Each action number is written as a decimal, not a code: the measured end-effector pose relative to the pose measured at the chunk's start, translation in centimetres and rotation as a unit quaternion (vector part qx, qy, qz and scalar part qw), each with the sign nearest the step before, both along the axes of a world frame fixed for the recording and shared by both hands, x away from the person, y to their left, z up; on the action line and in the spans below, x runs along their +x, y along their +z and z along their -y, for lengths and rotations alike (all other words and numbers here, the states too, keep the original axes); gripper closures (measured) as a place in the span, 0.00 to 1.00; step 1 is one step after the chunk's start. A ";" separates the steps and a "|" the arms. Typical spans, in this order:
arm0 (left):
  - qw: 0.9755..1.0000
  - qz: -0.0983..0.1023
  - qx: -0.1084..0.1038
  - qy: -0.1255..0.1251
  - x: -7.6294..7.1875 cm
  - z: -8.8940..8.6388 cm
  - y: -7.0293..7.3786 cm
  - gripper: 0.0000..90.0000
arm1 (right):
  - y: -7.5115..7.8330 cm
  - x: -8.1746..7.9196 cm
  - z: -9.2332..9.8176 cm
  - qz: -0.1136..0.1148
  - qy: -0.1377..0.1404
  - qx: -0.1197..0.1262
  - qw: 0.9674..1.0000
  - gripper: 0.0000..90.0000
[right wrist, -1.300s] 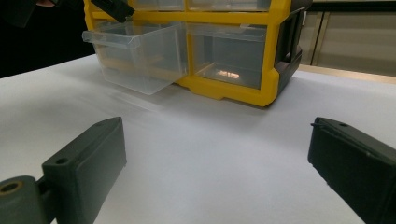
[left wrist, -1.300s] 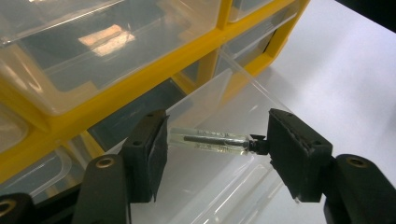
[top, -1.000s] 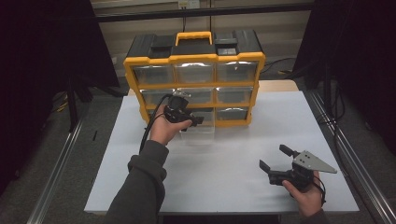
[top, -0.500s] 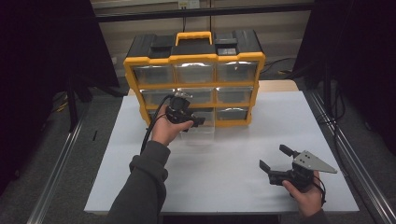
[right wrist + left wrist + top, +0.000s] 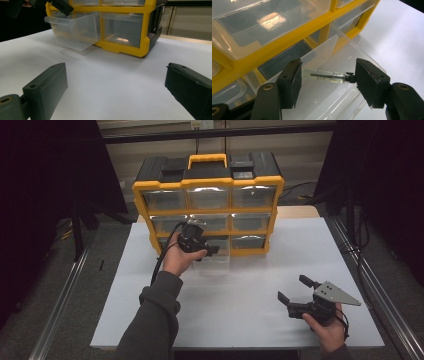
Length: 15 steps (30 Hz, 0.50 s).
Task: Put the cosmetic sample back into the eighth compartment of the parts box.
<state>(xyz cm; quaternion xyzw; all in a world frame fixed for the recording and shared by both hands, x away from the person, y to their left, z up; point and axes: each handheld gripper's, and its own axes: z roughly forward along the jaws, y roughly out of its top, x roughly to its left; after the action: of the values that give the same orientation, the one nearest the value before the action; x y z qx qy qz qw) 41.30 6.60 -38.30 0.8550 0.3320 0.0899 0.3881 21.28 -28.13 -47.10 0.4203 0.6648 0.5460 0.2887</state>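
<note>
Nothing moved since a second ago: left gripper (image 5: pixel 325 77) still poised over pulled-out clear drawer (image 5: pixel 214 259) at bottom middle of yellow organizer (image 5: pixel 207 184), fingers (image 5: pixel 291 80) clamped end to end on small glass vial (image 5: pixel 327 75). Right gripper (image 5: pixel 295 294) parked near right on white desk (image 5: pixel 250 290), fingers spread, empty. Step in hand, seemingly: stowing vial. Next: lower into drawer, release, push shut.

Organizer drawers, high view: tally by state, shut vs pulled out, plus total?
Organizer, clear drawers:
Shut: 8
Pulled out: 1, the bottom middle drawer, under the left gripper
Total: 9
</note>
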 end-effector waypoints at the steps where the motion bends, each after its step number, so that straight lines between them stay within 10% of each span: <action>1: 1.000 0.000 0.000 0.000 0.0 0.0 0.0 0.44 | 0.0 0.0 0.0 0.000 0.000 0.000 1.000 0.04; 15: 0.999 0.009 -0.025 0.025 -0.5 -0.5 0.2 0.31 | 0.0 0.1 0.0 0.002 0.003 0.000 1.000 0.04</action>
<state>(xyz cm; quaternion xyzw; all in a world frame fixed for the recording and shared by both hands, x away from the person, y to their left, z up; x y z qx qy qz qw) 40.82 7.11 -38.06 0.8353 0.3525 0.0986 0.4102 21.36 -28.08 -47.13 0.4169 0.6654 0.5480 0.2883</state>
